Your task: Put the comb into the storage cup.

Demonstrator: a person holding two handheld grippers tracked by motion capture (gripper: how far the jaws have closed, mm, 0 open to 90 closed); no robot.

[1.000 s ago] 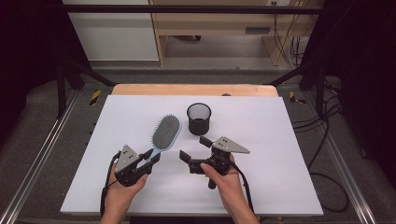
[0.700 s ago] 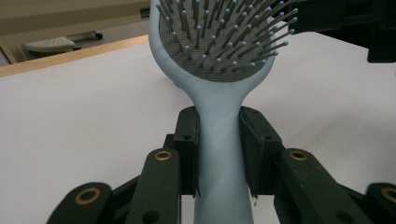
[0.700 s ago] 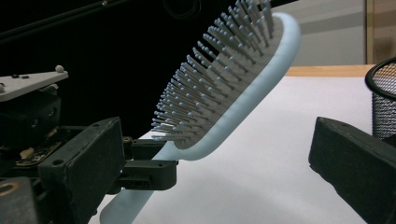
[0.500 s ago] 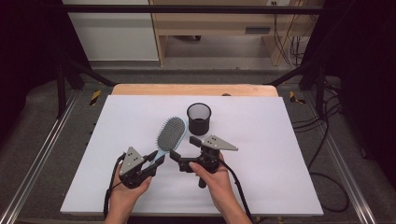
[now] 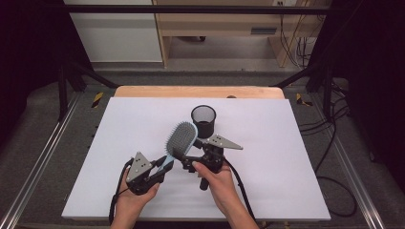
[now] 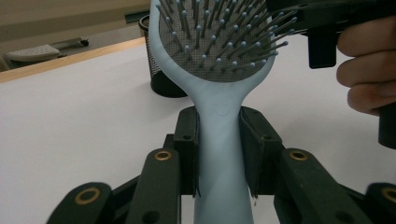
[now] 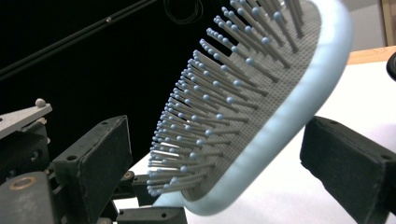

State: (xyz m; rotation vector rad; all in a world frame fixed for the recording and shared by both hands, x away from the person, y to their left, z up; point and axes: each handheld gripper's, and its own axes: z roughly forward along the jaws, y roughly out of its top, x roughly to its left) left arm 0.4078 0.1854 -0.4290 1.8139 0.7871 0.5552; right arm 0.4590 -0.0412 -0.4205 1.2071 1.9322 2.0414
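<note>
A pale blue hairbrush (image 5: 181, 136) with grey bristles is held off the white table (image 5: 286, 143), head tilted up and away from me. My left gripper (image 5: 162, 168) is shut on its handle (image 6: 219, 149), both pads pressed against the handle's sides. My right gripper (image 5: 184, 160) reaches in from the right, and its jaws stand on either side of the brush head (image 7: 261, 107) without touching it. They have just been closing in on the head. In the left gripper view, the right gripper (image 6: 327, 28) and the hand's fingers show beside the bristles.
A black mesh cup (image 5: 203, 119) stands upright just behind the brush head, close to the right gripper. The table's wooden far edge (image 5: 200, 91) lies beyond it. Cables (image 5: 239, 186) trail from both grippers toward me.
The right gripper has slid left until its jaws flank the brush head. The left gripper has shifted right and tipped the brush head up off the table.
</note>
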